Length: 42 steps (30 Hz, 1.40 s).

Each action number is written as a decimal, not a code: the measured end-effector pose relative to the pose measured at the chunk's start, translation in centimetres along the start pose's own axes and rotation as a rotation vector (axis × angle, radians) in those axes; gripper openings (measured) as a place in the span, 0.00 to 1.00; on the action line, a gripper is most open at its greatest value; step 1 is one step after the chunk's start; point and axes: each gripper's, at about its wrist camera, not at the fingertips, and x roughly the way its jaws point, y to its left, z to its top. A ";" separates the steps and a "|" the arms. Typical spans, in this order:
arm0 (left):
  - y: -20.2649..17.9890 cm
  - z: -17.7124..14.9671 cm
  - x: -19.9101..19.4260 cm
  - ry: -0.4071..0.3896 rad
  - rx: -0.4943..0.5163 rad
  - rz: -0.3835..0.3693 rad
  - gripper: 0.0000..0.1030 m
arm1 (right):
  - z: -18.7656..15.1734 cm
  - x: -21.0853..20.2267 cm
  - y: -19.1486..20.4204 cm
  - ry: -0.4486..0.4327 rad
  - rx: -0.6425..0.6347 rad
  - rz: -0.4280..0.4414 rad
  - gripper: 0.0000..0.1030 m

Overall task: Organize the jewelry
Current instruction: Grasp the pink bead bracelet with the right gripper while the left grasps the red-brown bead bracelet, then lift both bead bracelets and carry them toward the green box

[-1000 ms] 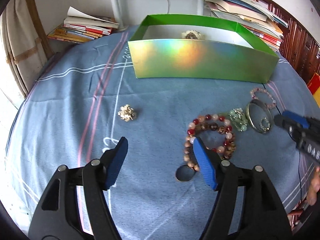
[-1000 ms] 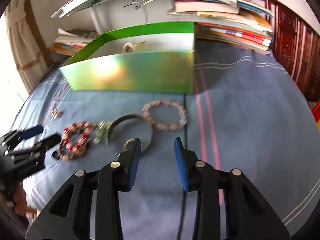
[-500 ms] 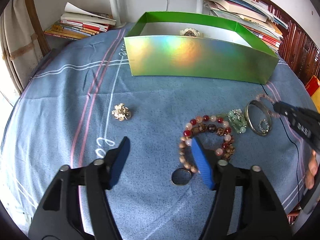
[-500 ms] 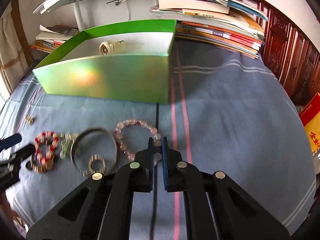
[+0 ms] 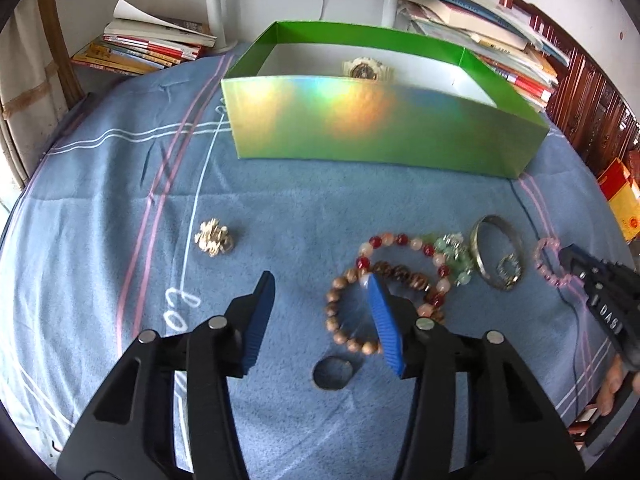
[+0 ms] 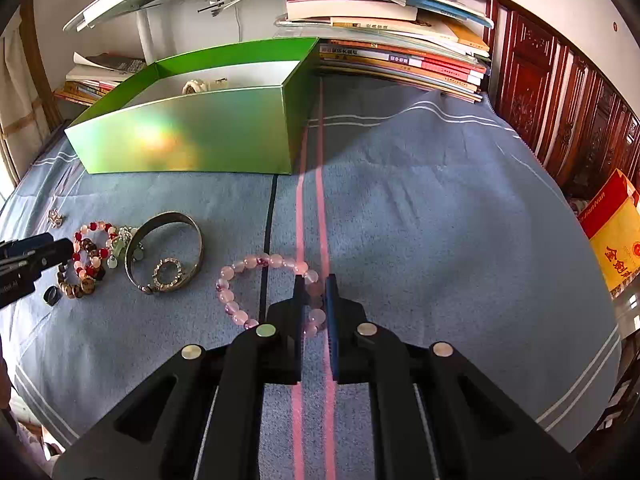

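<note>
My right gripper [image 6: 313, 284] is shut on the pink bead bracelet [image 6: 256, 264], which still lies on the blue cloth; it also shows in the left wrist view [image 5: 549, 260]. My left gripper [image 5: 320, 292] is open and empty above the cloth, its right finger over the red and brown bead bracelets [image 5: 394, 276]. A silver bangle [image 6: 164, 258] with a small sparkly ring [image 6: 167, 271] inside lies beside them. A gold brooch [image 5: 214, 237] lies to the left. The green box [image 5: 380, 120] holds a watch [image 5: 366, 69].
A dark ring [image 5: 333, 372] lies near my left gripper. A green bead charm [image 5: 454, 252] sits between the bracelets and the bangle. Stacks of books [image 6: 400, 52] stand behind the box. A red and yellow packet [image 6: 614, 232] lies at the right edge.
My right gripper moved right from the bangle to the pink bracelet and shut on its beads. My left gripper stayed open and shifted little.
</note>
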 end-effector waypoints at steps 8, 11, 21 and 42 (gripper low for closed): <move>-1.3 1.5 1.2 0.008 0.011 -0.049 0.21 | -0.1 0.0 0.1 -0.006 -0.003 -0.004 0.10; -1.9 1.3 1.2 0.015 0.039 -0.023 0.08 | -0.1 0.0 0.1 -0.007 -0.006 -0.005 0.10; 1.9 -0.5 -0.2 0.016 -0.019 0.076 0.08 | -0.2 -0.4 -0.5 0.006 0.010 0.003 0.08; 2.3 -2.5 -1.4 0.015 0.032 0.057 0.00 | -0.3 -0.5 0.1 -0.001 -0.007 -0.005 0.08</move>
